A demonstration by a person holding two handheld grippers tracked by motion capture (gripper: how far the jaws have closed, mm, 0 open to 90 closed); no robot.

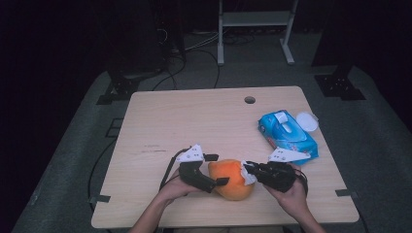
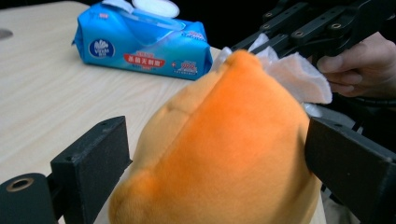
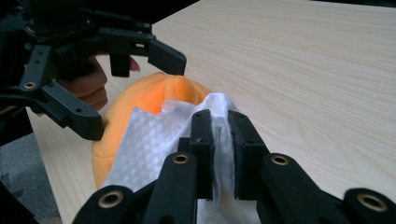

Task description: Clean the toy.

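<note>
An orange plush toy lies near the front edge of the wooden table. My left gripper straddles its left end with jaws spread wide; in the left gripper view the toy sits between the two black jaws with a small gap at the left one. My right gripper is shut on a white wet wipe and holds it against the toy's right side. The wipe drapes over the toy's far end, under the right gripper.
A blue pack of wet wipes lies at the table's right, its white lid flipped open. A cable hole is near the far edge. Beyond the table stand a metal frame and cables on the floor.
</note>
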